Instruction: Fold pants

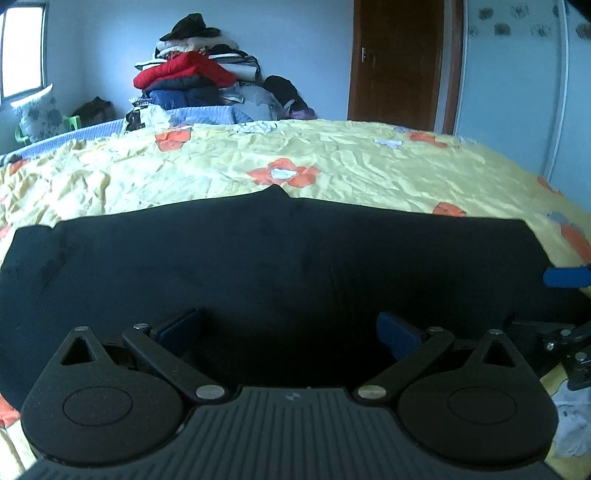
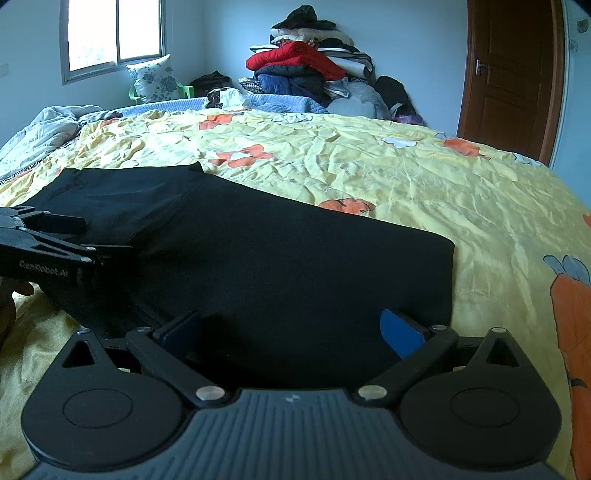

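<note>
Black pants lie flat on the yellow flowered bedspread, spread wide from left to right. My left gripper is open, low over the near edge of the pants, its blue pads wide apart. My right gripper is open too, over the near right part of the pants, close to their right end. The left gripper also shows in the right wrist view at the left, over the pants. A blue finger of the right gripper shows at the right edge of the left wrist view.
A tall pile of clothes stands behind the bed. A brown door is at the back right, a window and a pillow at the back left. A crumpled white quilt lies at the bed's far left.
</note>
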Motion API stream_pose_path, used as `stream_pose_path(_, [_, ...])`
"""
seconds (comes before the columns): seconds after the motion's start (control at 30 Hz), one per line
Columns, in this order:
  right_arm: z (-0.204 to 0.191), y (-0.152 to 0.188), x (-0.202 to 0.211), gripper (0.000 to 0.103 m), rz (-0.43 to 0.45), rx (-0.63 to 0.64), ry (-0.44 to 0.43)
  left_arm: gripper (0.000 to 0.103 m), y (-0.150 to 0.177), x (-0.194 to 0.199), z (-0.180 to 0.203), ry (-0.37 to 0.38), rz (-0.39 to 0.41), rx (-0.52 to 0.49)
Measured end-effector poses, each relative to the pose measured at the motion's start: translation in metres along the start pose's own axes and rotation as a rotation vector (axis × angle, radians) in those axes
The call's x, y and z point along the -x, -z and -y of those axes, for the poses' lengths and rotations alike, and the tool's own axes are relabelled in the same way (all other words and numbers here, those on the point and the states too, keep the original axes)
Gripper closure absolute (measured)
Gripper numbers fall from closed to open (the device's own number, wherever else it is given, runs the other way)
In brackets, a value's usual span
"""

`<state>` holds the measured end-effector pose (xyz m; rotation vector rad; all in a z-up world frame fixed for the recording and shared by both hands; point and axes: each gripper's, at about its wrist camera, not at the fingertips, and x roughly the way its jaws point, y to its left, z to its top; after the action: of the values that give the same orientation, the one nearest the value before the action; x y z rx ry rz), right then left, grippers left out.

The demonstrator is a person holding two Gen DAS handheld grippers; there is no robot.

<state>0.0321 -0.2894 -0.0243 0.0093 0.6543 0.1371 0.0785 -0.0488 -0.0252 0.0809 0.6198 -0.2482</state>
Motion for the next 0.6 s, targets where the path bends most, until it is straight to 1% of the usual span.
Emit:
stream_pose_path(0.2, [-0.002,0.001,0.002,0.000,-0.007,-0.017,0.028,0.000,0.006,0.025,-0.009,0.027,0.002,0.004])
stream_pose_path(0.23, [-0.003,0.001,0.003,0.000,-0.010,-0.019,0.032,0.000,0.007,0.031,-0.013,0.018,0.003,0.005])
stream_pose_path(0.27, [-0.004,0.001,0.003,0.000,-0.016,-0.023,0.033,0.000,0.008,0.037,-0.017,-0.010,0.010,0.007])
stream_pose_path(0.37, [-0.007,-0.003,0.003,0.000,-0.034,-0.032,0.050,0.000,0.009,0.053,-0.036,-0.142,0.067,0.008])
stream_pose_path(0.43, [-0.009,-0.006,0.007,0.000,-0.013,-0.042,0.036,0.000,0.007,0.059,-0.056,-0.198,0.092,0.028])
stream_pose_path(0.53, [-0.019,-0.013,0.017,0.000,0.050,-0.051,-0.045,0.001,0.004,0.057,-0.093,-0.251,0.067,0.115])
stream_pose_path(0.6, [-0.036,-0.022,0.019,0.000,0.085,0.021,-0.077,0.001,0.006,0.050,-0.114,-0.246,0.012,0.195])
